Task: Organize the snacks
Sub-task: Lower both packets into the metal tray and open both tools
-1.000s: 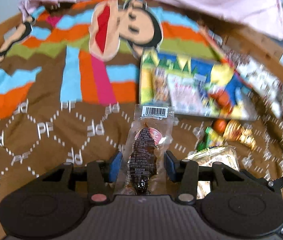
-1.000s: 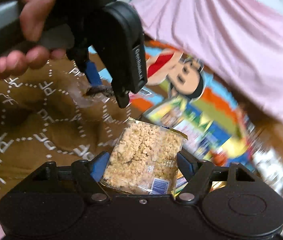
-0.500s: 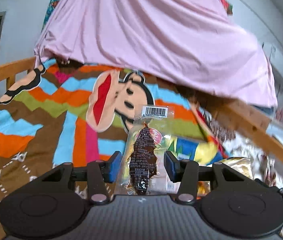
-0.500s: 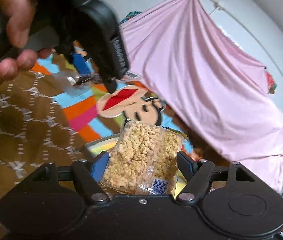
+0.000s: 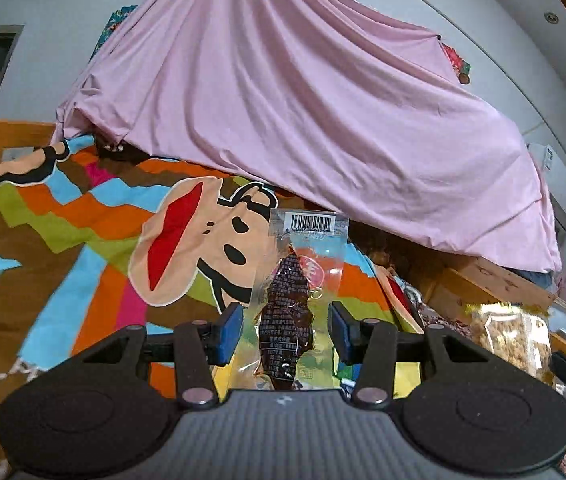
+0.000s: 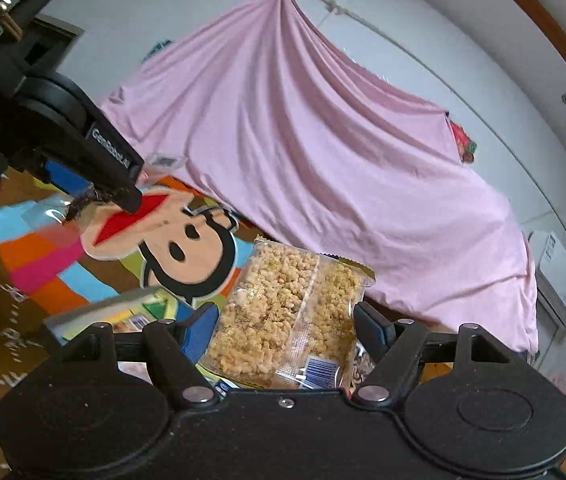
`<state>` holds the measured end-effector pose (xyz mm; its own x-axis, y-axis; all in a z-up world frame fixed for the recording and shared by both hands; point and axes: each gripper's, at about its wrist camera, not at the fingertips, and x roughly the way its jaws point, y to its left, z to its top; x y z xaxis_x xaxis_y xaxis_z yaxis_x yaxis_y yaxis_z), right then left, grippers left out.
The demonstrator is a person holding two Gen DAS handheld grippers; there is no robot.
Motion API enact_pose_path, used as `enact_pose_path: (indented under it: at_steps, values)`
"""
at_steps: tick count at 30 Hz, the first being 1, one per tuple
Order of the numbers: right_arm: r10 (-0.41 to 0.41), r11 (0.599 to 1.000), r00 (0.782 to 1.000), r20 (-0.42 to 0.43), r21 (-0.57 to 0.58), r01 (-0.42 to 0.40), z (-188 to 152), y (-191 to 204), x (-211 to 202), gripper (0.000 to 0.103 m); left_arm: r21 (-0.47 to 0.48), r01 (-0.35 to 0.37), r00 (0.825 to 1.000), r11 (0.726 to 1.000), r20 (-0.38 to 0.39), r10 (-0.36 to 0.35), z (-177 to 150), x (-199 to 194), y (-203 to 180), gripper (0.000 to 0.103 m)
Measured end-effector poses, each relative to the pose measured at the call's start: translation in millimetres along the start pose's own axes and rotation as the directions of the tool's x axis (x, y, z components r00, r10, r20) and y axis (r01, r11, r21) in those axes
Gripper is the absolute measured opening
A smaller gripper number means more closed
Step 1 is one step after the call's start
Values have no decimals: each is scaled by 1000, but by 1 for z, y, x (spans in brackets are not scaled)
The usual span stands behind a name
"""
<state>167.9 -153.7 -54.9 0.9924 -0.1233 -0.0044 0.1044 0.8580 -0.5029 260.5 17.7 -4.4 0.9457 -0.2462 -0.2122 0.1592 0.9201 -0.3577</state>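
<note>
My left gripper [image 5: 285,330] is shut on a clear packet of dark dried meat [image 5: 287,312] with a barcode at its top, held up above the bed. It also shows in the right wrist view [image 6: 95,196], at upper left. My right gripper [image 6: 285,330] is shut on a clear packet of golden puffed-grain snack [image 6: 287,312], also lifted. That packet shows at the right edge of the left wrist view [image 5: 511,344]. A colourful snack box [image 6: 123,312] lies on the blanket below.
A brown blanket with a cartoon monkey face [image 5: 195,248] and coloured stripes covers the bed. A pink sheet [image 5: 323,120] hangs behind it. A wooden bed frame [image 5: 491,280] runs along the right, with a white air conditioner [image 6: 559,280] on the wall.
Both grippers have lifted and tilted upward with their packets. The view has swung from the blanket and snack box up to the pink sheet and wall.
</note>
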Motion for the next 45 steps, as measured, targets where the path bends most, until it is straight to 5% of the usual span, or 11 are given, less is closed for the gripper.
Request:
enact_pose_path:
  at_steps: [8, 21, 22, 23, 25, 41, 45]
  values:
    - [1, 999, 995, -99, 48, 4, -29, 15, 60, 75, -31, 25, 999, 999, -23, -26, -21, 57, 9, 51]
    - [94, 994, 960, -265, 79, -76, -60, 41, 104, 73, 97, 147, 966, 984, -227, -122, -53, 113, -24, 51]
    - [98, 994, 958, -270, 81, -79, -60, 40, 105, 71, 99, 153, 962, 983, -241, -125, -55, 116, -25, 50]
    - [96, 994, 957, -273, 77, -78, -61, 41, 105, 53, 97, 160, 958, 982, -255, -131, -57, 119, -25, 50]
    - [89, 996, 954, -287, 55, -77, -62, 45, 108, 46, 90, 161, 952, 983, -275, -131, -62, 124, -23, 50]
    - [82, 997, 945, -317, 39, -74, -69, 43, 109, 62, 90, 148, 887, 985, -452, -92, -85, 149, -18, 51]
    - [71, 997, 947, -313, 40, -61, -66, 38, 107, 69, 72, 141, 885, 987, -457, -93, -83, 149, -15, 63]
